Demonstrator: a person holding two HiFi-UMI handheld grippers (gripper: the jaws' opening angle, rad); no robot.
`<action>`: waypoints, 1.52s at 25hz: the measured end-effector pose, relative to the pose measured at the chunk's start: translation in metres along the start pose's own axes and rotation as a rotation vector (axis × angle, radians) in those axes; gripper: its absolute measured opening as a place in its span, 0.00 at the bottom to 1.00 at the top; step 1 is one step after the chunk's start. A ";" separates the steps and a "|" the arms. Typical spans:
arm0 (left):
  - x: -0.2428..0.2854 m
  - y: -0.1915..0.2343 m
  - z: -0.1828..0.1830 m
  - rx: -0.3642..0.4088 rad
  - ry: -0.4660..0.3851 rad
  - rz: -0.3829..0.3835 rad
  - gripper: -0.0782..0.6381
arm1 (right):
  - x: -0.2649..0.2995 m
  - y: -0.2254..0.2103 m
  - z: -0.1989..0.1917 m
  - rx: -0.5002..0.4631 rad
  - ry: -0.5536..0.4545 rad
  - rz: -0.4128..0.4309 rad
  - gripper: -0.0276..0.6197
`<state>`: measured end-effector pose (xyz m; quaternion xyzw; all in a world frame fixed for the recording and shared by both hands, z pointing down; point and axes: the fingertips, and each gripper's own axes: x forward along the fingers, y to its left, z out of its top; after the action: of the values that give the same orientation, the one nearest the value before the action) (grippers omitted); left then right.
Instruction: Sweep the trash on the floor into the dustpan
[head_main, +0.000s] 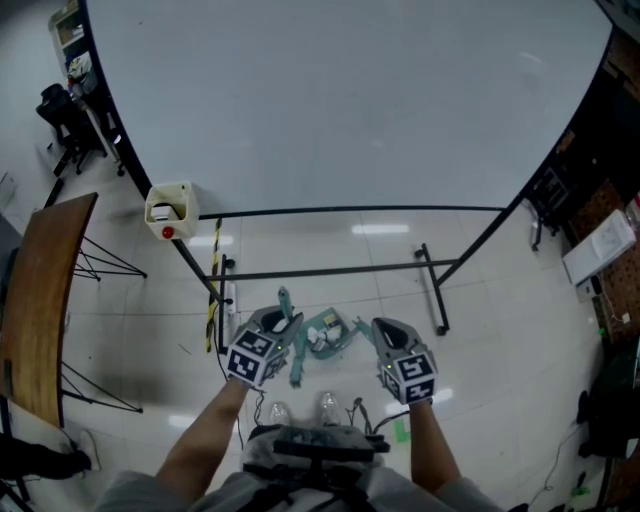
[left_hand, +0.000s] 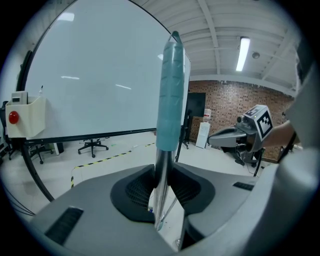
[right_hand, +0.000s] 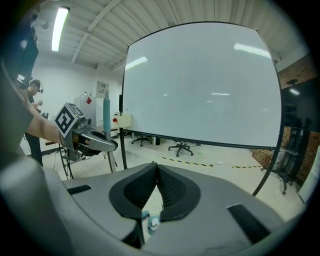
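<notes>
Person stood facing the whiteboard (head_main: 340, 100), both grippers held low at 12 o'clock over the pale tiled floor (head_main: 330, 260).

Left gripper (head_main: 280, 325): jaws clamped on a long handle (left_hand: 170, 100) with a bare metal shaft below and a teal grip above. The shaft sat deep between the pads and stood close to upright. Judged to be the broom's handle. The head end was not clearly seen; a teal piece low at 6 o'clock of the gripper may be it.

Right gripper (head_main: 386, 332): jaws pressed together at the tips, with nothing between them. Through the gap beneath them, a white scrap (right_hand: 153, 224) lay beside something teal on the floor.

Dustpan (head_main: 338, 322): teal, on the floor between the two grippers, nearer the left one. White trash (head_main: 318, 341) lay inside it or at its mouth; which one could not be settled.

Also noted: a small cream box (head_main: 170, 208) with a red button on the whiteboard frame at 10 o'clock, and a strip of yellow-black tape (head_main: 213, 285) on the floor beneath it.

Step judged: sweeping close to done, with the trash gathered at the pan. The next move likely calls for a short, low stroke of the broom toward the pan's mouth, with the free right gripper steadying the pan so that it does not slide away.
</notes>
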<state>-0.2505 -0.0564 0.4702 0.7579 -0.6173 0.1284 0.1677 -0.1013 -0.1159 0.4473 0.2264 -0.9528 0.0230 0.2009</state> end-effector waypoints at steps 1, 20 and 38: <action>0.003 0.000 0.001 0.003 -0.001 -0.009 0.23 | -0.002 0.000 0.000 -0.005 0.005 -0.003 0.05; 0.105 -0.026 0.020 0.120 0.052 -0.006 0.23 | 0.012 -0.116 -0.027 -0.078 0.021 0.297 0.05; 0.179 -0.053 0.004 0.025 -0.010 -0.012 0.23 | 0.069 -0.112 -0.104 -0.222 0.105 0.604 0.05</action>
<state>-0.1622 -0.2085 0.5335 0.7641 -0.6120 0.1313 0.1560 -0.0698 -0.2315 0.5652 -0.0912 -0.9620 -0.0109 0.2571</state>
